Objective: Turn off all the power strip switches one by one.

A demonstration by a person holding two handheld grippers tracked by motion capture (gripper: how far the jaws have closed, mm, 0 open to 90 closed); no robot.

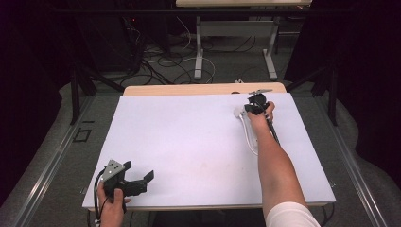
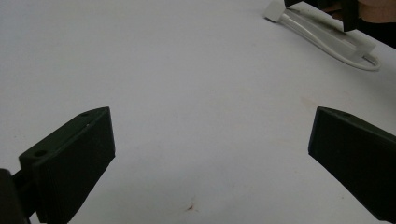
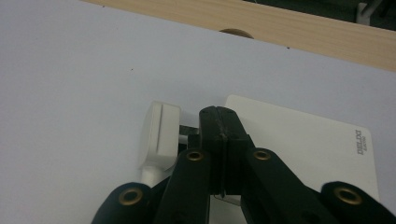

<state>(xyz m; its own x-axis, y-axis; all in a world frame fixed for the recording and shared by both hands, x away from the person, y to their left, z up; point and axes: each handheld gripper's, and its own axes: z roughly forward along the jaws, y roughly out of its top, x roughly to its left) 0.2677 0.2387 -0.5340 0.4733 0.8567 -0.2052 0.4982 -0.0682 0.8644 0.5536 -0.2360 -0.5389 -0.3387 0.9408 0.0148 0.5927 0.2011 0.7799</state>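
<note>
the left gripper (image 1: pixel 142 182) idles at the near left corner of the white board (image 1: pixel 189 142), jaws spread wide on nothing. far right on the board, the right gripper (image 3: pixel 223 126) sits pressed together between the white plug (image 3: pixel 159 135) and the white power strip (image 3: pixel 303 140). it looks like a plugging step; next likely means regripping the plug, just left of the jaws.

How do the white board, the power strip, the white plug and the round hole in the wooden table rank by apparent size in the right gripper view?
1. White board
2. Power strip
3. White plug
4. Round hole, partly hidden and farther off, so unsure
</note>
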